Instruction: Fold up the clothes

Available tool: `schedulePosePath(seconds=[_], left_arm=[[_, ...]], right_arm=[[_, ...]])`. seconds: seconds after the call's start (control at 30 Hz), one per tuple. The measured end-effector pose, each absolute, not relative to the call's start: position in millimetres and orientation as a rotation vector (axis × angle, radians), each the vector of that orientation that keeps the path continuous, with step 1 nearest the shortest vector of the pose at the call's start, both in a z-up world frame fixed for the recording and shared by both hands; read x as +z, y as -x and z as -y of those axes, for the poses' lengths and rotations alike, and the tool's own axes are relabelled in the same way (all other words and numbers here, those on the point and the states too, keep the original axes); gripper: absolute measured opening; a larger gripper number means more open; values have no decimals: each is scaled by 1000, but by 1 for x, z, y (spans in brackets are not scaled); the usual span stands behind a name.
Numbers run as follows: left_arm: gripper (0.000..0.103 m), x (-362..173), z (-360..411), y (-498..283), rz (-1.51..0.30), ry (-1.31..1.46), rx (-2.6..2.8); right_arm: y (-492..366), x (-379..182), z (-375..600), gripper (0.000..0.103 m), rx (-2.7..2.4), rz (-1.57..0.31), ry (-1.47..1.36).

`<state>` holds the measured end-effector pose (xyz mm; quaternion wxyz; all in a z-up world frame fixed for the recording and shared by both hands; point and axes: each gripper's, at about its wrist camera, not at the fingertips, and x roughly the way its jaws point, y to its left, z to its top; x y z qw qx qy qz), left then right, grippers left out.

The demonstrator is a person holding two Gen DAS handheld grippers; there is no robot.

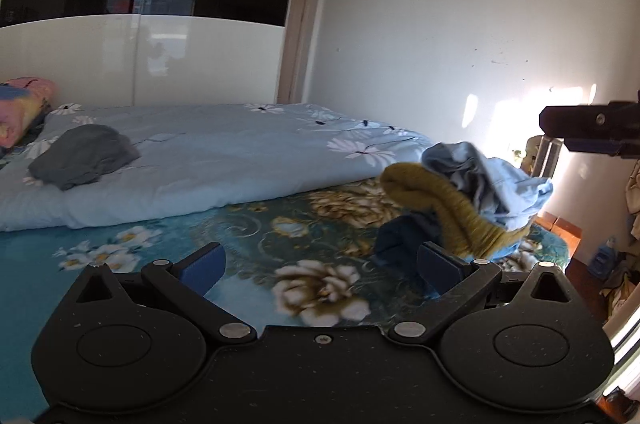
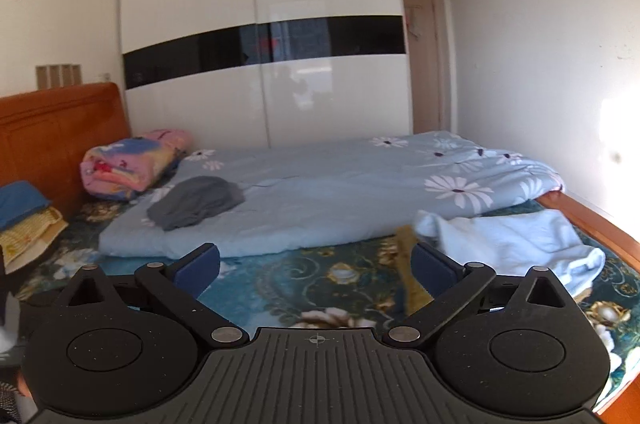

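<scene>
Both the left gripper (image 1: 318,266) and right gripper (image 2: 315,264) hang wide and empty over the bed (image 1: 168,244), the heap of clothes (image 1: 472,200) lying just ahead and to the right of each, its mustard garment (image 1: 436,208) running near to far.

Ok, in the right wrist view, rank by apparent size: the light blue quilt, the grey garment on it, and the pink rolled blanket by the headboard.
1. Light blue quilt, by far the largest.
2-3. Grey garment and pink rolled blanket look about alike; the blanket lies farther back, so I won't rank them.
</scene>
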<state>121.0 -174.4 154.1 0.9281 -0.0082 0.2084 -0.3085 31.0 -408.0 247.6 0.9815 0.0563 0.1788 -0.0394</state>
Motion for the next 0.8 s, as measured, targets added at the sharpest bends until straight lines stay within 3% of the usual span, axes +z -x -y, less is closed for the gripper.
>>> schedulePosePath(seconds=[0.43, 0.8], left_arm=[[101, 113, -13, -78, -432, 111, -257], [102, 54, -56, -48, -479, 12, -97]], right_arm=[[-54, 219, 276, 103, 27, -410, -79], [-66, 47, 175, 103, 53, -677, -215]])
